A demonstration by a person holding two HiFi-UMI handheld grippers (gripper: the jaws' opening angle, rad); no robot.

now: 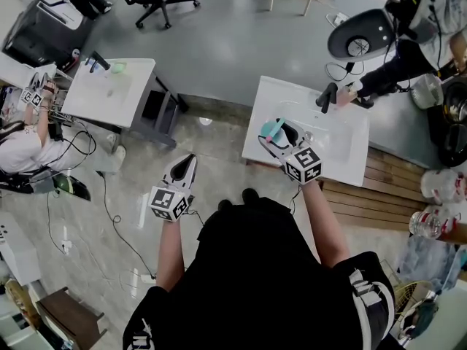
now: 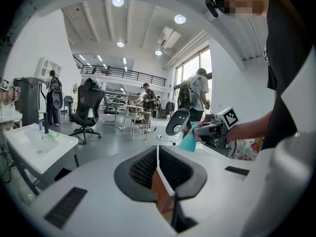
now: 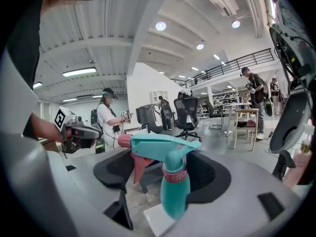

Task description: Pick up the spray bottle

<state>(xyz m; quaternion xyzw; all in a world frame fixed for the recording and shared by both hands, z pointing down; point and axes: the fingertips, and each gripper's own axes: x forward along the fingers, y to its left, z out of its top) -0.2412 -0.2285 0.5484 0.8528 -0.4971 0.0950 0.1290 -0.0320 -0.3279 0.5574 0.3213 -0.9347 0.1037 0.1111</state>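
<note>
A teal spray bottle (image 3: 175, 181) with a pink trigger stands upright in the clamp of our right gripper (image 1: 283, 138). The two dark pads press against its body, and the nozzle aims to the left in the right gripper view. Seen from the head camera, the bottle hangs over the near left part of the white sink (image 1: 343, 155), short of the black tap (image 1: 327, 97). Whether its base has fully left the surface we cannot say for certain, though bare floor shows under it in the right gripper view and we judge it lifted. Our left gripper (image 1: 187, 162) waits well apart over the floor, jaws together on nothing. To finish the pick-up well, we would keep the squeeze even, since the plastic body is round and likely to slip or twist. We would also hold the bottle upright, raise it straight and clear of the sink rim and tap, and leave the trigger untouched
</note>
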